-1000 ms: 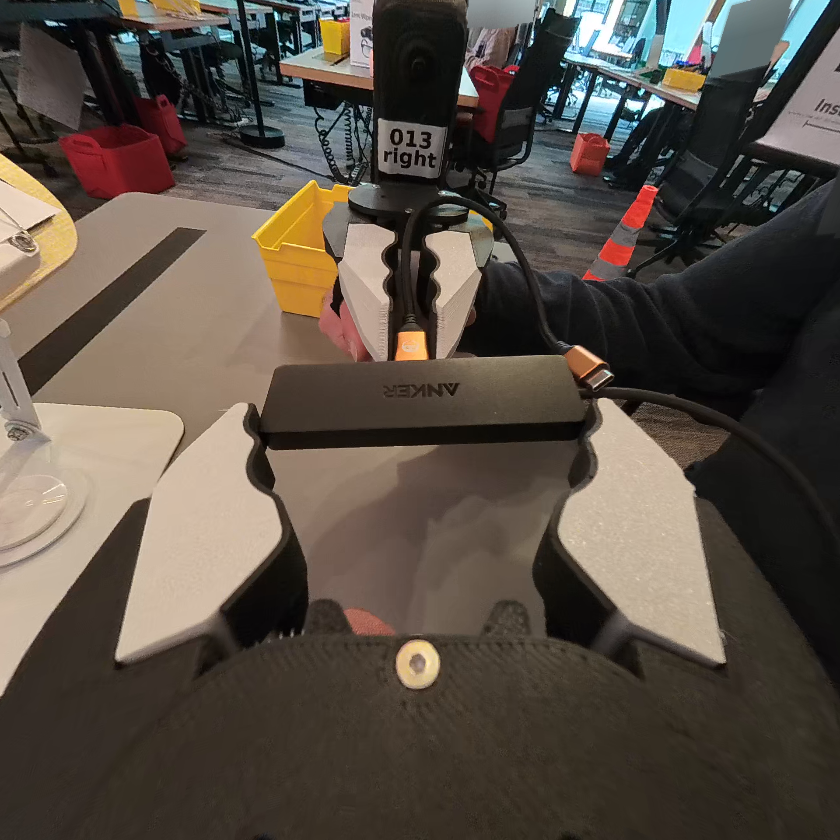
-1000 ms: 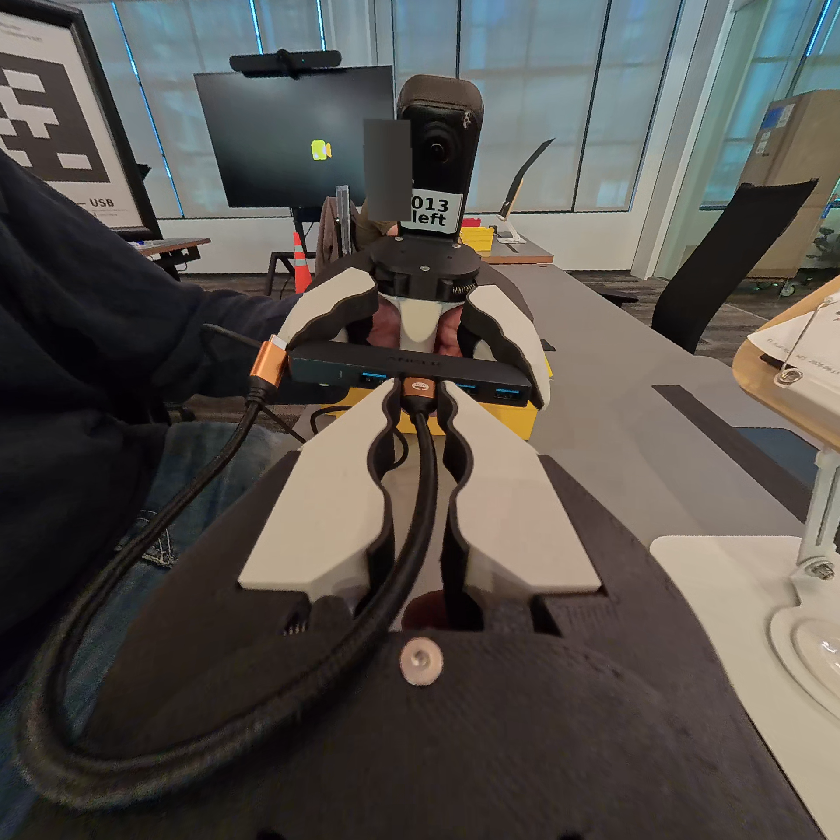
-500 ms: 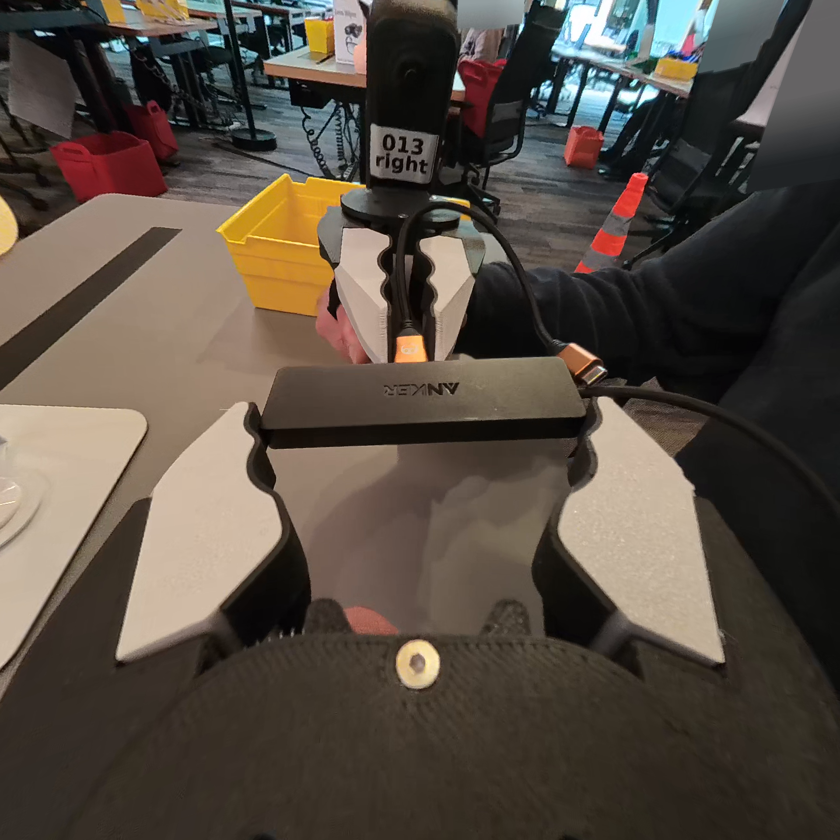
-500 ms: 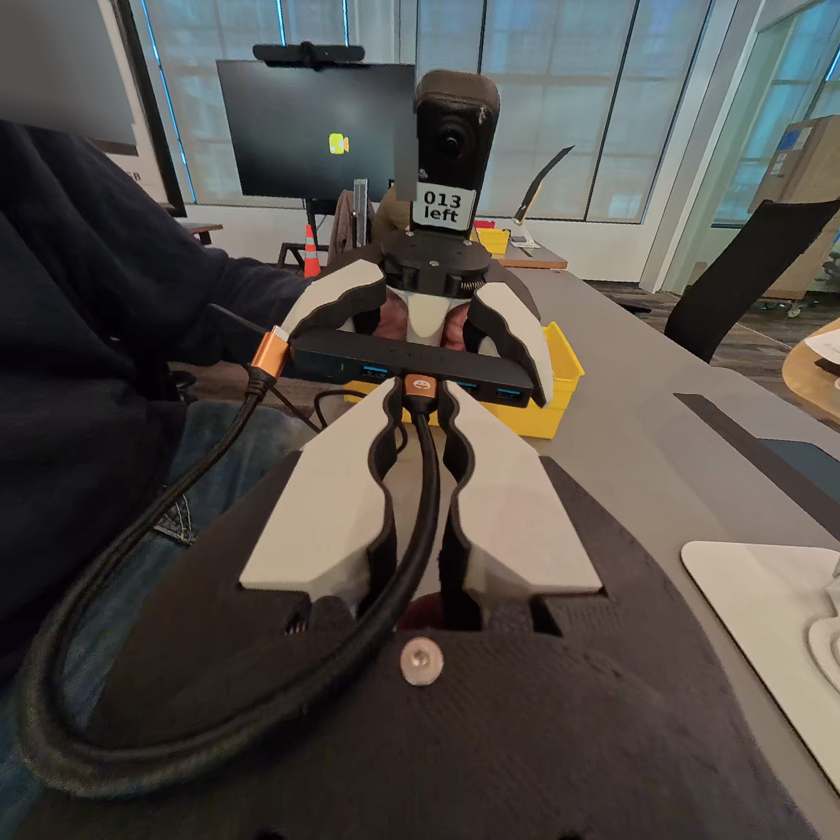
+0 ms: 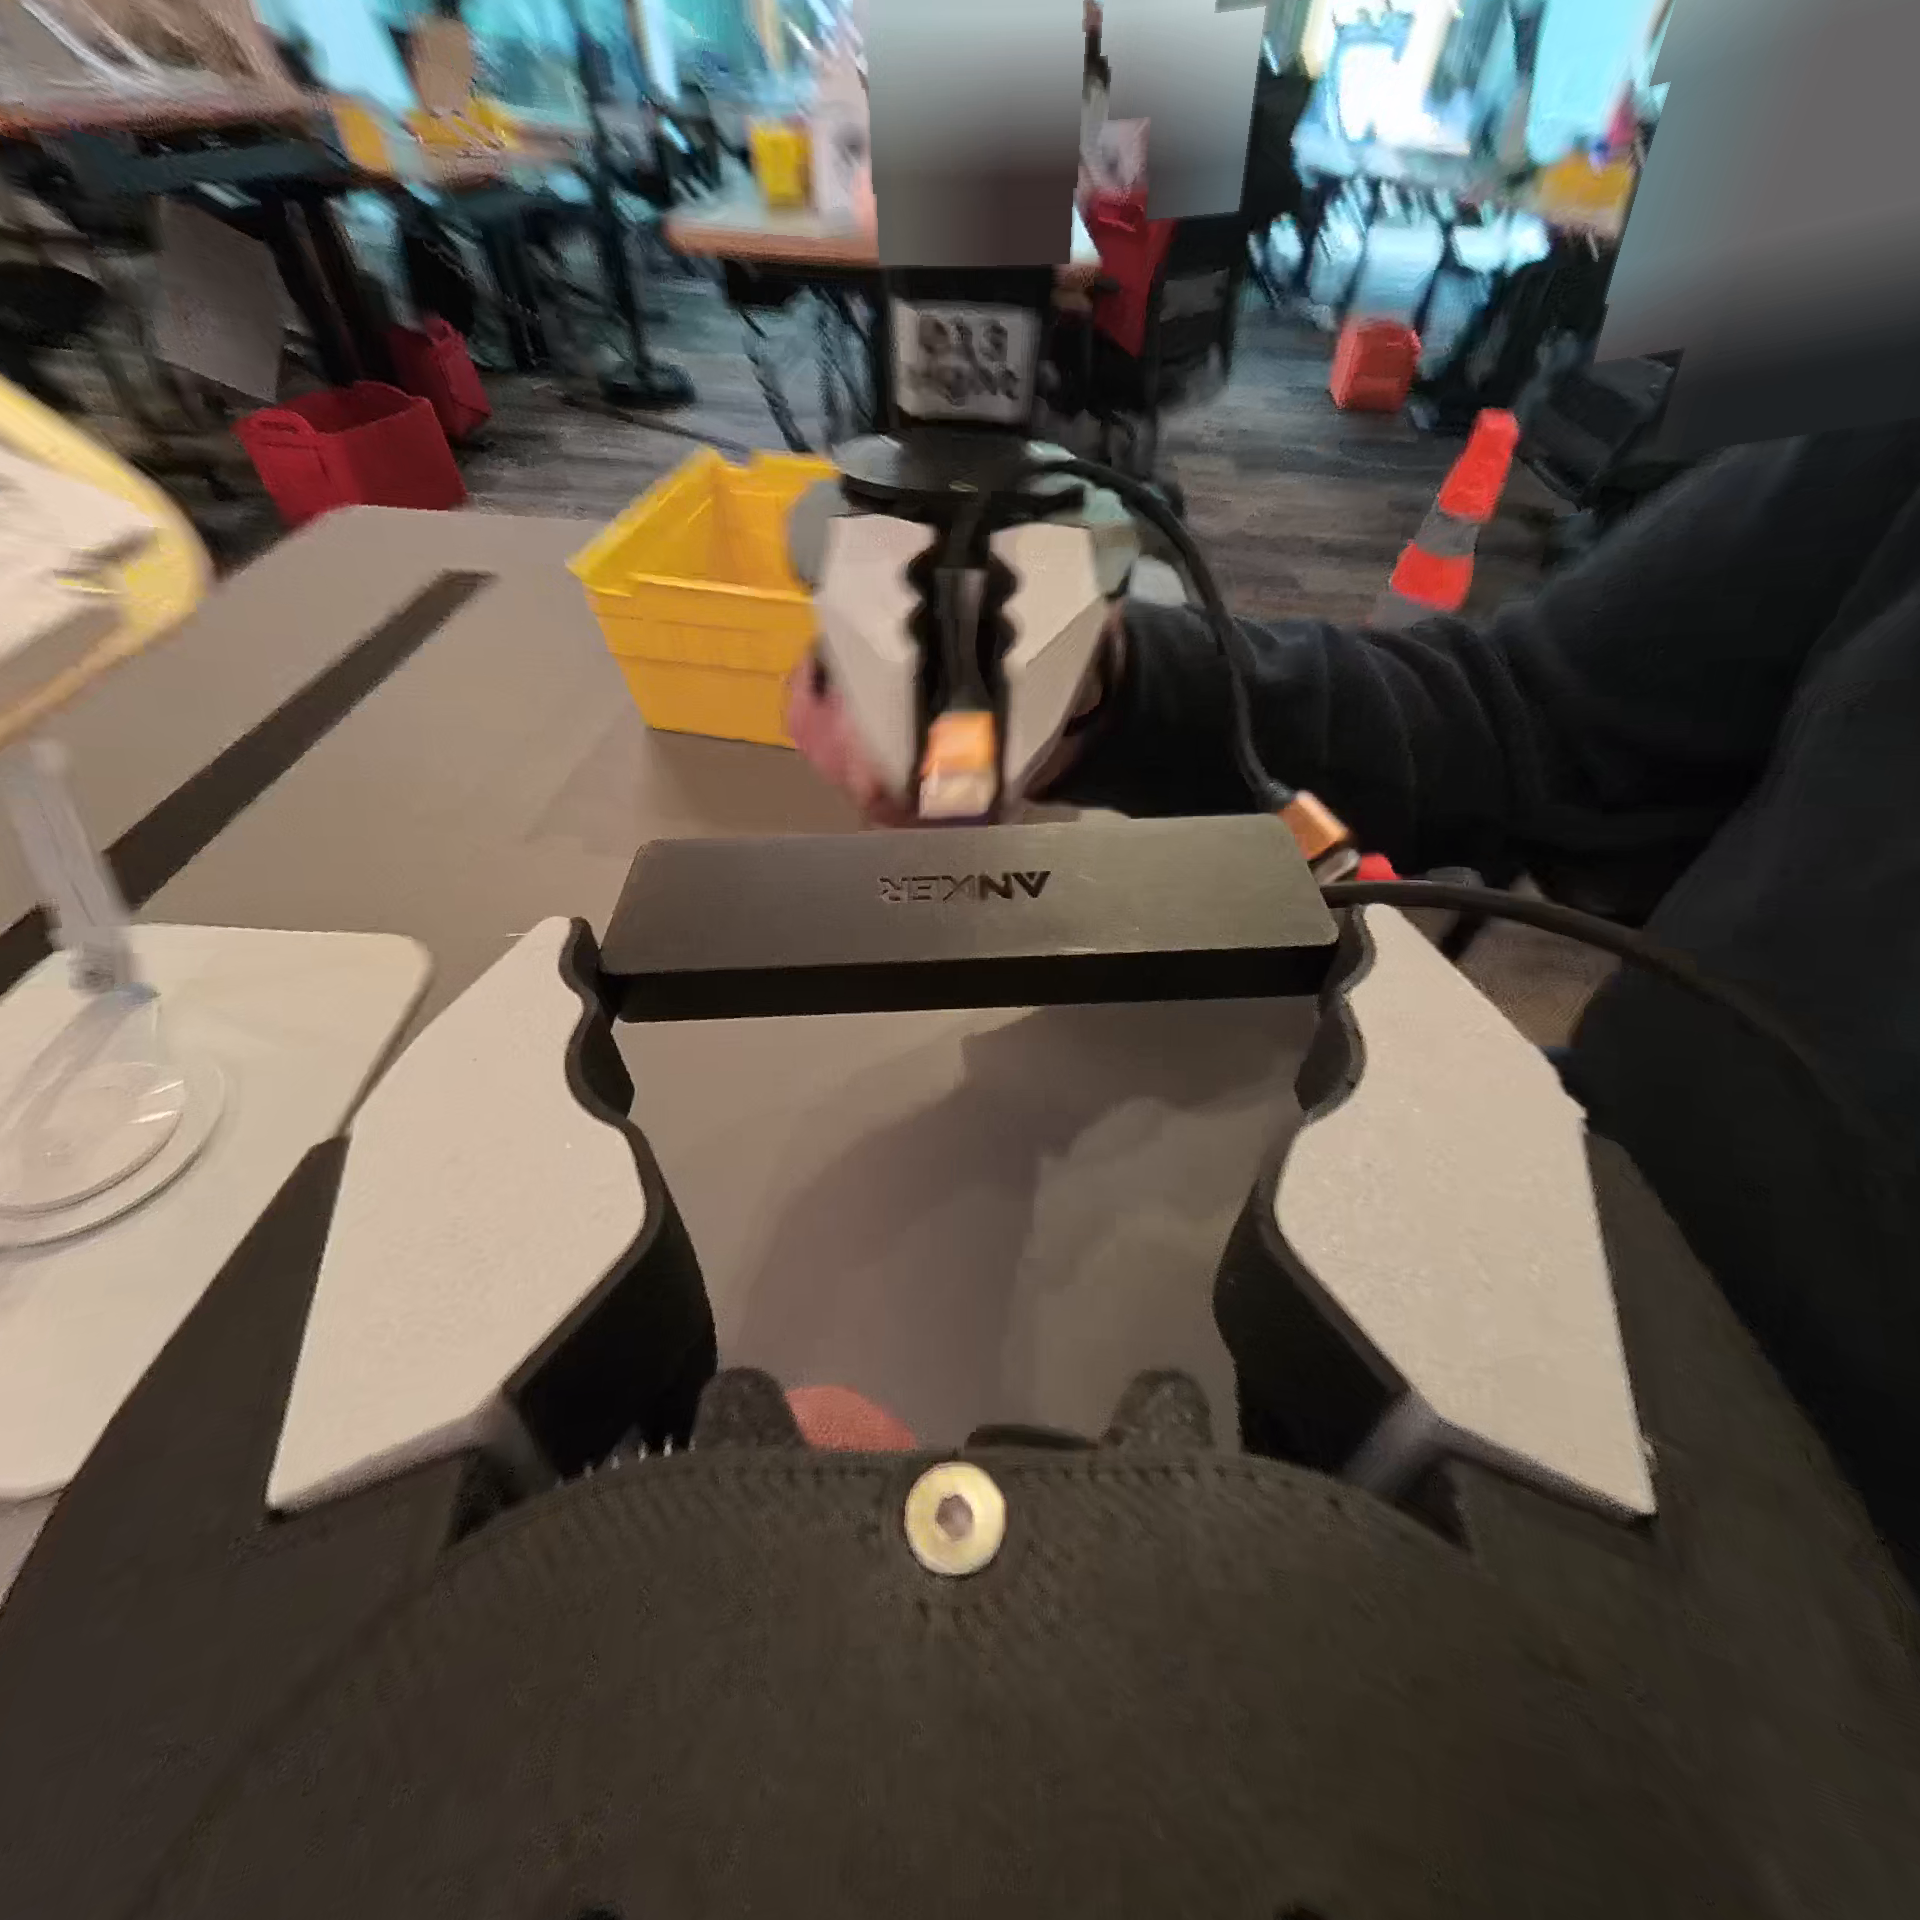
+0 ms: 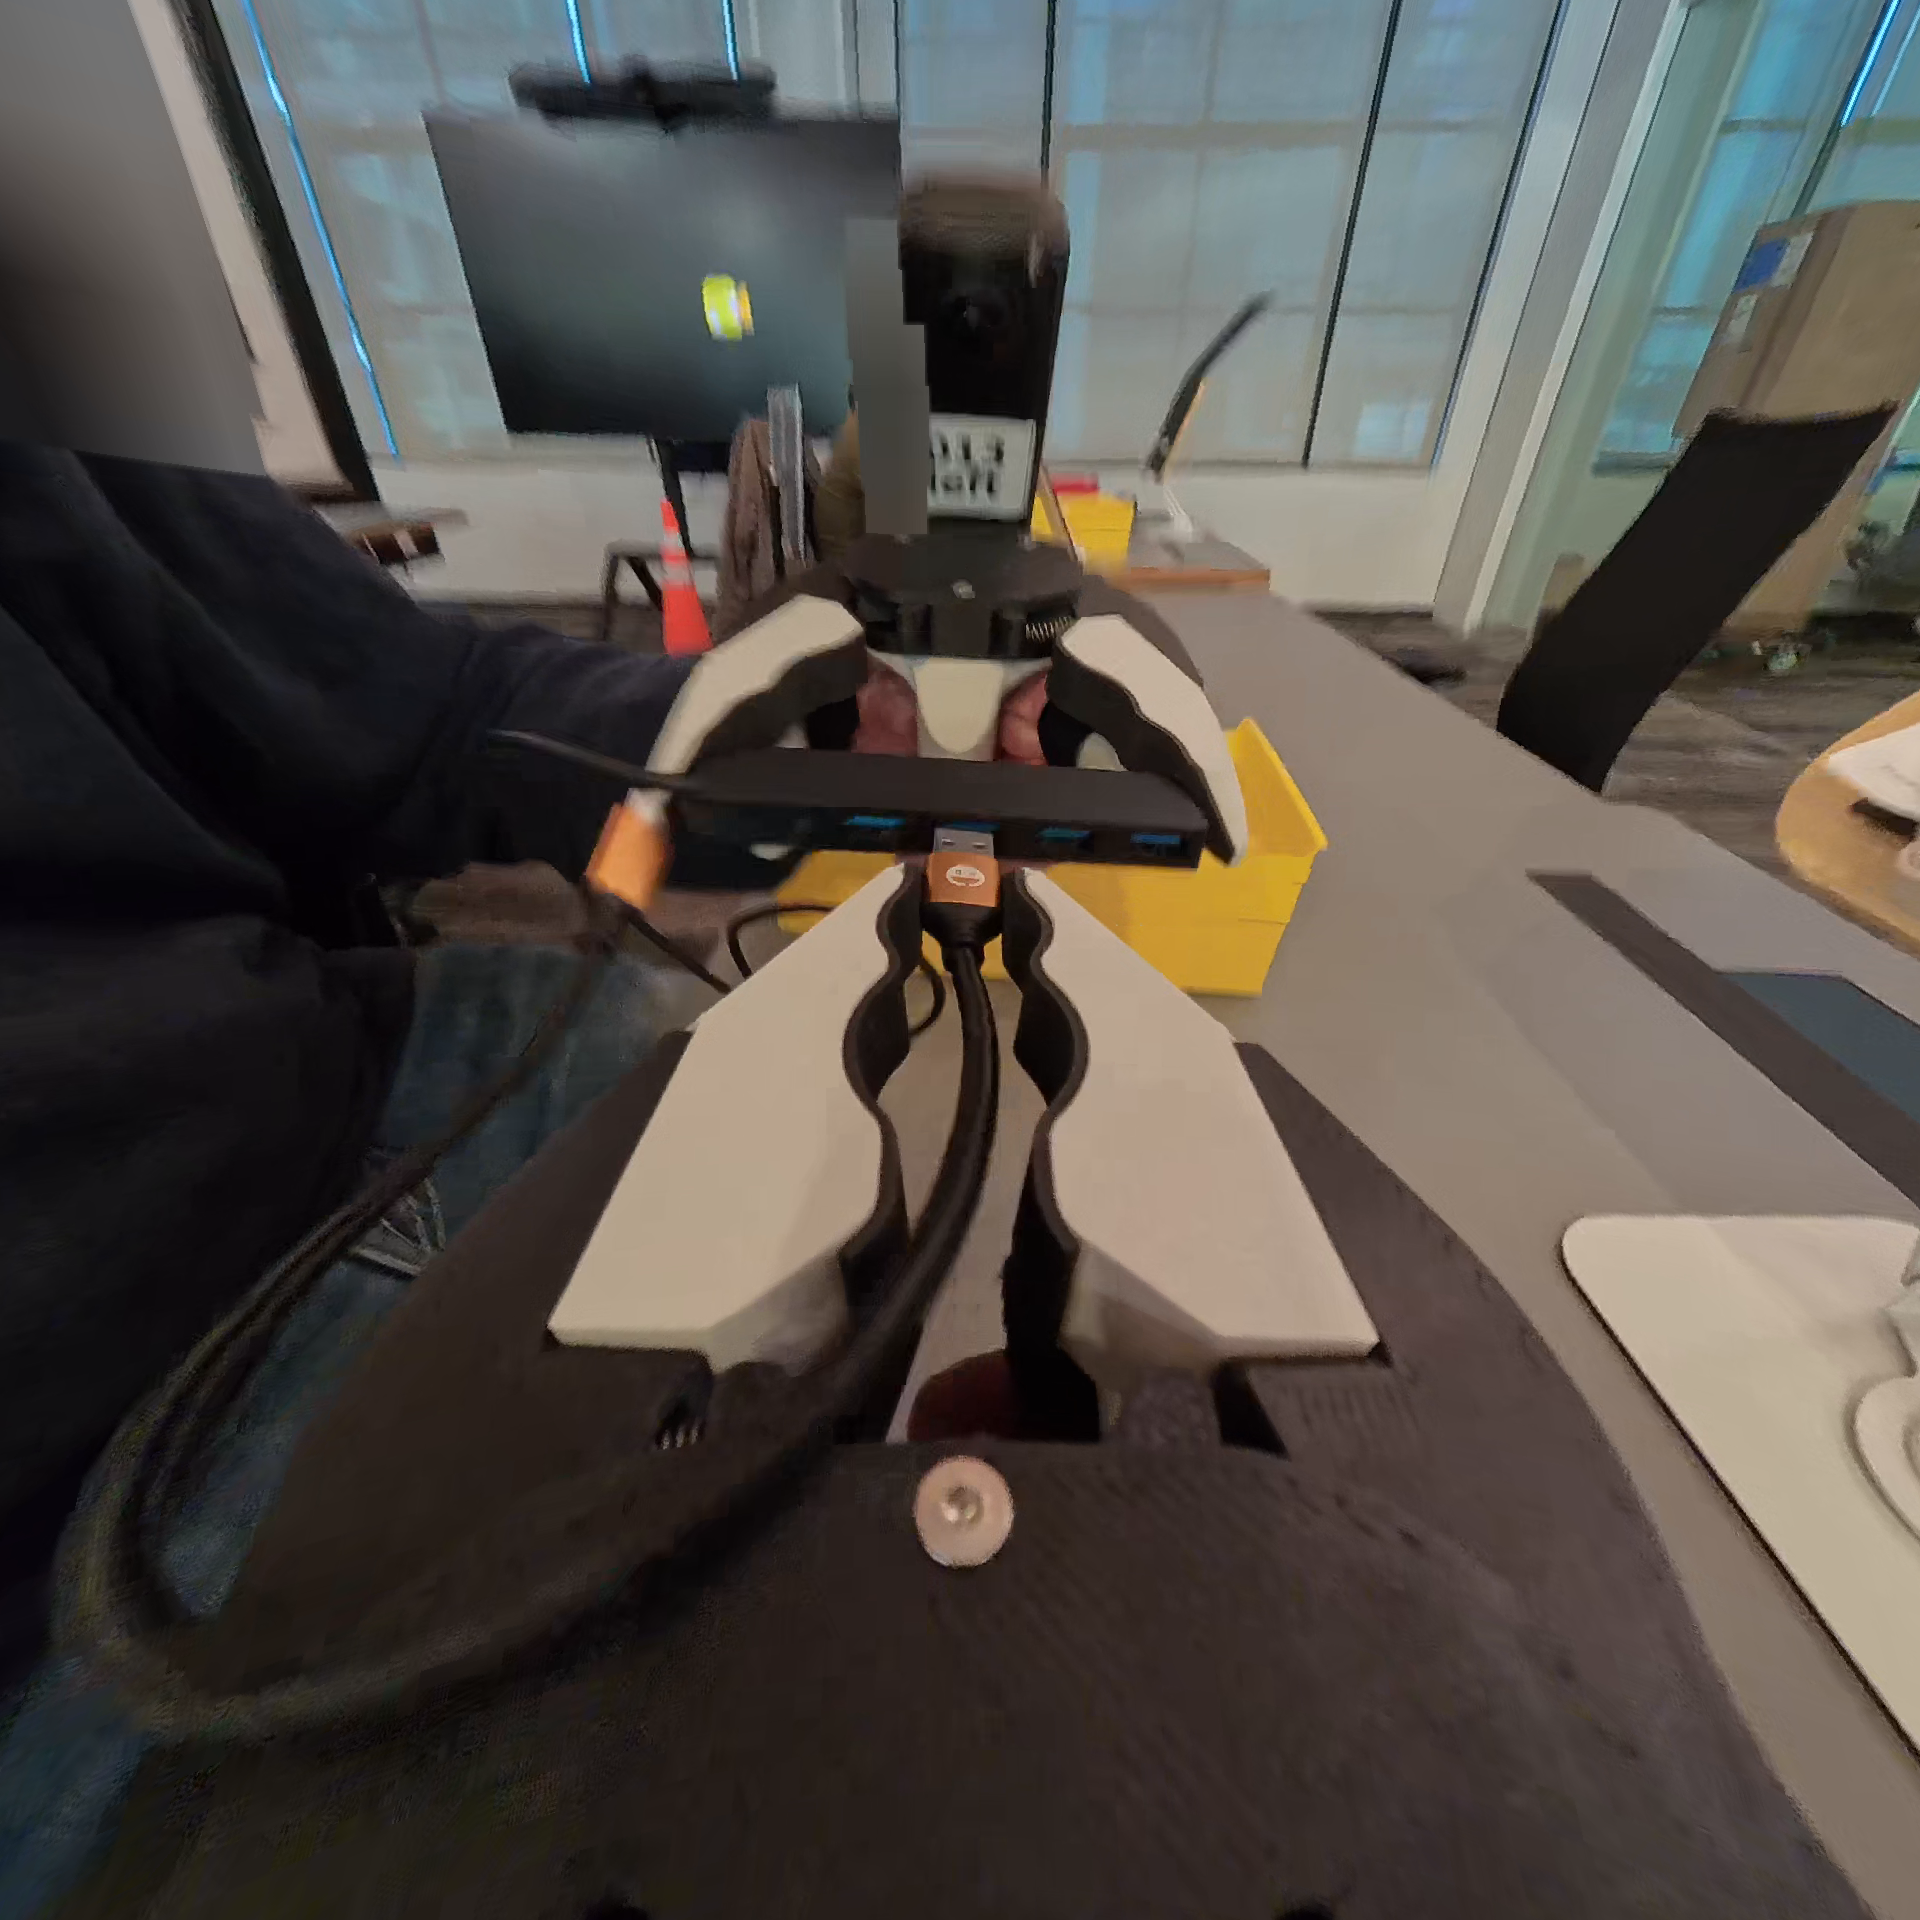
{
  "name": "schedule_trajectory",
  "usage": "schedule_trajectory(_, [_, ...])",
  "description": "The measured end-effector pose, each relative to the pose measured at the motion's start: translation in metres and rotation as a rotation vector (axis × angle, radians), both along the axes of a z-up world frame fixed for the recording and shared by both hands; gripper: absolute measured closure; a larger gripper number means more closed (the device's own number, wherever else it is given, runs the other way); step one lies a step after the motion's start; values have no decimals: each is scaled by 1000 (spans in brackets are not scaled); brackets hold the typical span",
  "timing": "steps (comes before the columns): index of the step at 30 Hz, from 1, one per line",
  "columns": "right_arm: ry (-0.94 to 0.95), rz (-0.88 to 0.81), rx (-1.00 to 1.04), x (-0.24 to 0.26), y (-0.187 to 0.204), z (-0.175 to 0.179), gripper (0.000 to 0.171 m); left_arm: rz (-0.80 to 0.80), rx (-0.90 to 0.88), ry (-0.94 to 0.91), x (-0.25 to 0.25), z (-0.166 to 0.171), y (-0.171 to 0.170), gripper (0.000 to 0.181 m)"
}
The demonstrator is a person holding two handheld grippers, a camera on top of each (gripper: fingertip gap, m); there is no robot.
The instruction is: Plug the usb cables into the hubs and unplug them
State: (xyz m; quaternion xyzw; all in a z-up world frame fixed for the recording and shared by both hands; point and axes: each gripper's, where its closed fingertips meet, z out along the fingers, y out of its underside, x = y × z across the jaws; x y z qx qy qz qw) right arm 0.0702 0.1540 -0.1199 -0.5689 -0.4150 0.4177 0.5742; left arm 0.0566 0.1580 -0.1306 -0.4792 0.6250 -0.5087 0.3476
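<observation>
The left gripper (image 5: 971,940) holds the black hub (image 5: 966,914) by its two short ends, with its fingers (image 5: 488,1195) spread wide around it. The hub is up in the air above the grey bench (image 5: 436,727), lying flat and sideways.

The right gripper (image 6: 961,883) faces the hub from the other side. Its fingers (image 6: 758,1143) are close together and pinch the orange plug (image 6: 963,878) of a black cable (image 6: 935,1195). The silver tip of the plug is right at one of the blue holes in the hub's long side. The tip shows outside the hole, and I cannot tell how far in it goes.

Another orange plug (image 6: 629,857) hangs by the hub's end, near the person's dark sleeve (image 6: 312,727).

A yellow bin (image 5: 707,623) sits on the bench behind the grippers. A white pad (image 5: 208,1143) lies on the bench off to the side.
</observation>
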Motion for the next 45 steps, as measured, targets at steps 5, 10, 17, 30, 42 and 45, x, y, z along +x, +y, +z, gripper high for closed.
schedule_trajectory(5, [95, -95, 26, 49, 4, 43, 158, 92, -6, -23, -29, 17, 24, 55])
schedule_trajectory(10, [-204, -339, 8, 52, 25, 40, 158, 113, 90, 30, -13, 12, 14, 55])
schedule_trajectory(17, [-727, -850, -44, 201, -5, 60, 157, 128, 53, -67, -16, 30, 10, 55])
schedule_trajectory(30, [-1176, -1577, -386, 433, -94, -67, 157, 110, 28, -34, 7, 11, 2, 55])
schedule_trajectory(42, [-1515, -1014, -807, 405, -161, -132, 113, 122, 27, 23, 18, -5, 8, 55])
schedule_trajectory(45, [-1454, -1002, -756, 399, -160, -107, 112, 126, 30, 25, 23, -6, 9, 55])
